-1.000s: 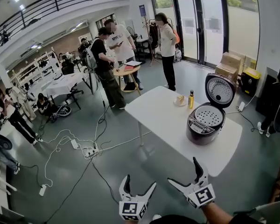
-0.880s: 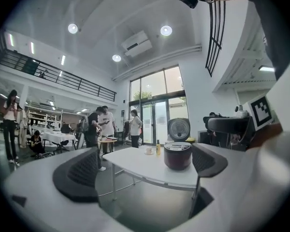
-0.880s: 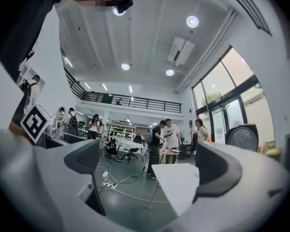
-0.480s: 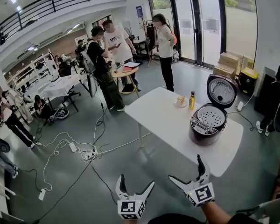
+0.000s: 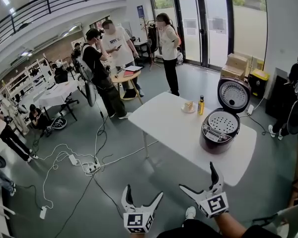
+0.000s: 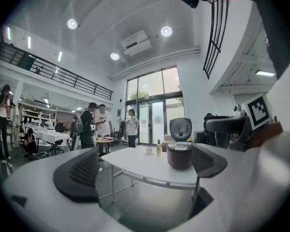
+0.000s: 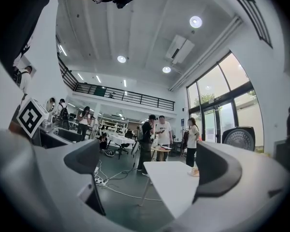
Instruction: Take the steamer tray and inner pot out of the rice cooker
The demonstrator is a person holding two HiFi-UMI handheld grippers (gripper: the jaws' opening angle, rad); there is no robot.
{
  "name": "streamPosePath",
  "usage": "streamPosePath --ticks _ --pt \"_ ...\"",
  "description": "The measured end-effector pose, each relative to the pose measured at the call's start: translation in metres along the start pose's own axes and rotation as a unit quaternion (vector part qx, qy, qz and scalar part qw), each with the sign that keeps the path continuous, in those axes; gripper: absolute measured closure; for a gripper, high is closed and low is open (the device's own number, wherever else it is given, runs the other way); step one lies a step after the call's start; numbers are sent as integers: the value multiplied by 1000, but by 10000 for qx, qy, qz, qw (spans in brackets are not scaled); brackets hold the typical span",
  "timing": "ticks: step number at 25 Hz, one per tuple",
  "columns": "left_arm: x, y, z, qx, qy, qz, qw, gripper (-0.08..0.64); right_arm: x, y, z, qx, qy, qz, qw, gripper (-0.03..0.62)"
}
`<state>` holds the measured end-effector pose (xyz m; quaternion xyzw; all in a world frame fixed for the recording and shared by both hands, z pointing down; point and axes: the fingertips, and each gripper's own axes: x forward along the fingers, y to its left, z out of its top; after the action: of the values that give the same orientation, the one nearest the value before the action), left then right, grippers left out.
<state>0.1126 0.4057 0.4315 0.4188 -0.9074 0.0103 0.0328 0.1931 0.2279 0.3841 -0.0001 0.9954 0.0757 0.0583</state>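
Observation:
The dark rice cooker (image 5: pixel 216 135) stands on the right end of the white table (image 5: pixel 174 123) with its lid (image 5: pixel 233 94) swung up. The perforated white steamer tray (image 5: pixel 223 122) sits in its top; the inner pot is hidden beneath it. My left gripper (image 5: pixel 143 192) and right gripper (image 5: pixel 197 177) hang over the floor short of the table's near edge, both open and holding nothing. The left gripper view shows the cooker (image 6: pixel 180 154) far off between the open left gripper's (image 6: pixel 145 166) fingers (image 6: pixel 82 170). In the right gripper view, only the lid (image 7: pixel 239 138) shows past the right gripper (image 7: pixel 150 163).
A yellow bottle (image 5: pixel 201 104) and a small plate (image 5: pixel 189 107) stand on the table's far side. Cables and a power strip (image 5: pixel 92 167) lie on the floor to the left. Three people (image 5: pixel 109 58) stand round a small table beyond. Cardboard boxes (image 5: pixel 236 64) sit by the glass doors.
The room has slid a little left in the head view as the person moved. Both grippers stay low in the view, short of the table, with jaws spread.

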Motion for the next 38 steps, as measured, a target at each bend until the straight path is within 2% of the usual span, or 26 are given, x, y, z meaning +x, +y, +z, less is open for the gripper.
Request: streamPosePath --ticks 9,17,25,29,32,36,38 --pt "64 7 5 42 33 -221 9997 -25 45 -40 -7 -43 -80 -197 9998 -2" --pt "157 2 15 145 120 -476 9987 -25 95 -110 -19 -90 -46 -437 9990 -2" --pt "262 -39 24 215 211 -892 9956 -23 121 -205 -41 -129 244 -789 9965 -2" --pt "311 -66 32 281 204 -1151 9927 -23 124 -252 -49 -145 194 -969 9950 -2" --pt "342 -78 35 332 191 -1310 9906 -21 130 -277 -52 -118 338 -1093 9934 -2" --pt "374 -90 33 376 232 -1592 9863 -21 133 -305 -56 -259 164 -1376 9900 -2" --pt "390 -99 31 411 246 -1747 9835 -21 132 -317 -62 -200 307 -1511 9878 -2"
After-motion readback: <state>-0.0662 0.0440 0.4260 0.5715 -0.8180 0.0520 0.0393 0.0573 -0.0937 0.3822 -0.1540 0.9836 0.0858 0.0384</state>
